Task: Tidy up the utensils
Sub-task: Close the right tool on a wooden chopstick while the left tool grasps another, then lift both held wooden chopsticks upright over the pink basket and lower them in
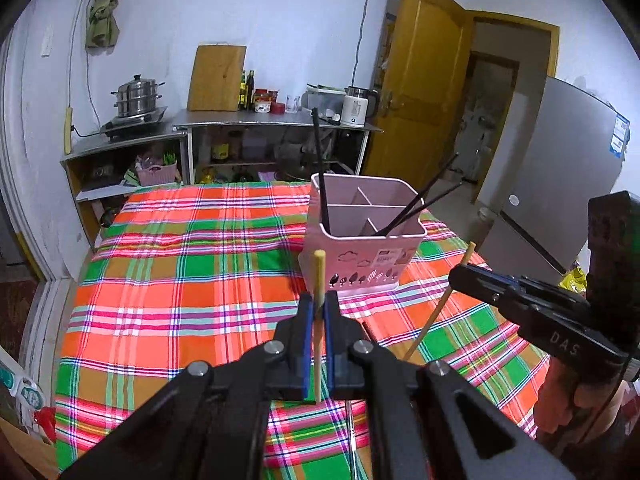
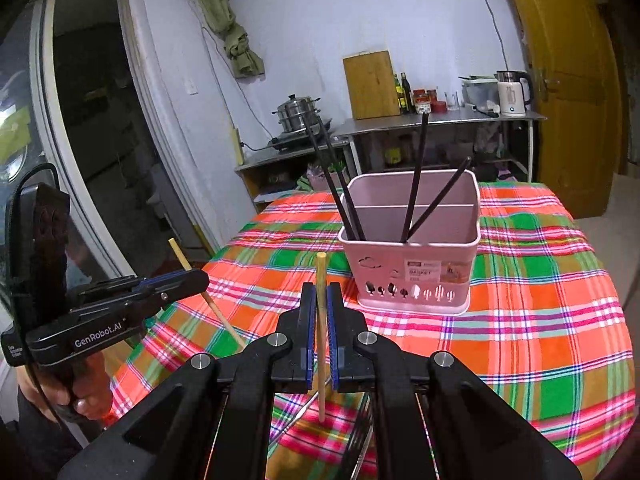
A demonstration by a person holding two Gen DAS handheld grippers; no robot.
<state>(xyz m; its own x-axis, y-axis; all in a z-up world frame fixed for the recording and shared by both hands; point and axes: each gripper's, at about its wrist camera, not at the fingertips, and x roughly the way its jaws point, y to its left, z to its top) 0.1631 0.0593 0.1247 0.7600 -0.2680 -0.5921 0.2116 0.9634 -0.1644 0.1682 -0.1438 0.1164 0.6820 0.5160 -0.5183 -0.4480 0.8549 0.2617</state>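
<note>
Left gripper (image 1: 319, 304): jaws clamped on a light wooden chopstick (image 1: 318, 280), standing nearly upright between the blue pads, above the plaid tablecloth (image 1: 180, 280). Right gripper (image 2: 321, 300): jaws clamped on a second wooden chopstick (image 2: 321, 320), also nearly upright. Both held just in front of the pink utensil holder (image 2: 412, 272), not touching it. Inside its compartments, four black chopsticks (image 2: 416, 176), leaning. Behind, a metal counter (image 1: 276, 120) with a kettle (image 1: 356, 108).

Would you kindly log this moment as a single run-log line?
left hand-held gripper: shut on wooden chopstick | right hand-held gripper: shut on second wooden chopstick | pink utensil holder: four black chopsticks inside | on plaid tablecloth
</note>
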